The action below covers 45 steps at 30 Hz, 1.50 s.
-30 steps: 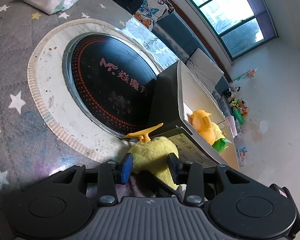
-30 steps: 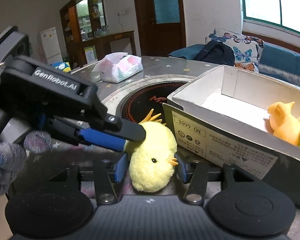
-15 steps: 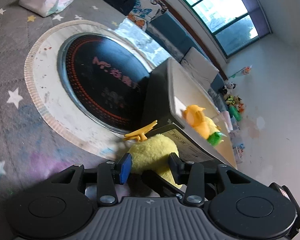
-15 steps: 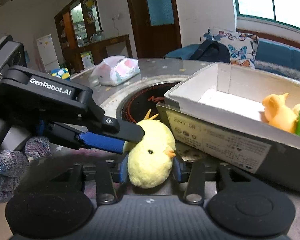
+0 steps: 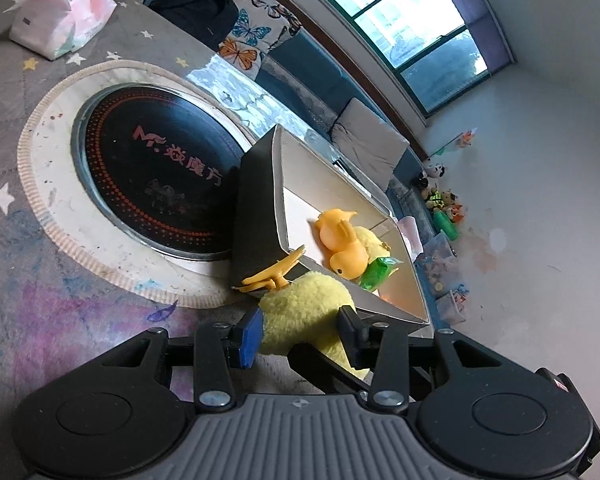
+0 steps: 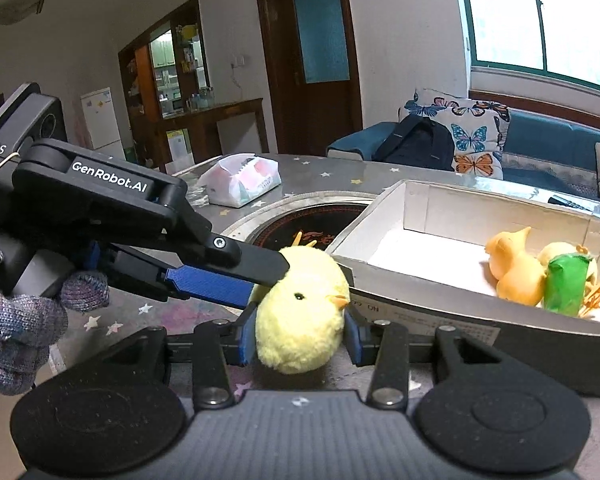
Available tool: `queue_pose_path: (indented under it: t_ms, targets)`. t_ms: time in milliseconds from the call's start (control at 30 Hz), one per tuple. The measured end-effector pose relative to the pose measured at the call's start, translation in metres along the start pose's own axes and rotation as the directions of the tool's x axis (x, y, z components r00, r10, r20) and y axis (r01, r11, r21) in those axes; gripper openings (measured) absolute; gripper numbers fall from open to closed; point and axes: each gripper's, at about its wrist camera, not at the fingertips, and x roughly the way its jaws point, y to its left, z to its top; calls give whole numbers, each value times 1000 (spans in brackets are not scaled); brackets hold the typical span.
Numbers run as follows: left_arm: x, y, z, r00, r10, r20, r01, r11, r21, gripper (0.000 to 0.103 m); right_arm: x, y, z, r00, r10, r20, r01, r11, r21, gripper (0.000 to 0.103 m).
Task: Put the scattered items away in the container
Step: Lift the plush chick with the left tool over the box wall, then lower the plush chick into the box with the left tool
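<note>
A fluffy yellow chick toy (image 6: 302, 308) with orange feet (image 5: 270, 274) is held off the table beside the near wall of the cardboard box (image 6: 420, 292). My right gripper (image 6: 298, 334) is shut on its body. My left gripper (image 5: 300, 330) also has its pads against the chick (image 5: 300, 312), and it shows in the right wrist view (image 6: 220, 276) reaching in from the left. Inside the box (image 5: 278, 184) lie an orange duck toy (image 6: 512, 264), a green toy (image 6: 566, 286) and another yellow toy (image 5: 374, 242).
The box stands on a grey star-patterned table (image 5: 32, 288) next to a round black hotplate (image 5: 152, 172). A tissue pack (image 6: 242, 182) lies farther back. A sofa with butterfly cushions (image 6: 468, 138) is behind the table.
Both grippers have lifted the chick from the table up to about the height of the box rim. The right gripper's jaws have closed in on it.
</note>
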Motion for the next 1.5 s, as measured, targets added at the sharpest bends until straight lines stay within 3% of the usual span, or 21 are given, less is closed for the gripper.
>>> queue_pose_path:
  t_ms: [267, 633, 800, 1067, 1500]
  targets:
    - [-8, -37, 9, 998, -39, 44, 36, 997, 67, 44, -23, -1, 14, 996, -23, 86, 25, 1000, -13, 42]
    - [57, -83, 54, 995, -97, 2, 95, 987, 131, 44, -29, -53, 46, 975, -161, 151, 159, 987, 25, 42]
    - [92, -81, 68, 996, -85, -39, 88, 991, 100, 44, -11, -80, 51, 974, -193, 116, 188, 981, 57, 42]
    - [133, -71, 79, 995, -37, -93, 45, 996, 82, 44, 18, -119, 51, 984, -175, 23, 172, 980, 95, 42]
    - [159, -56, 81, 990, 20, -137, -11, 998, 62, 44, 48, -142, 44, 988, -128, -90, 138, 984, 112, 42]
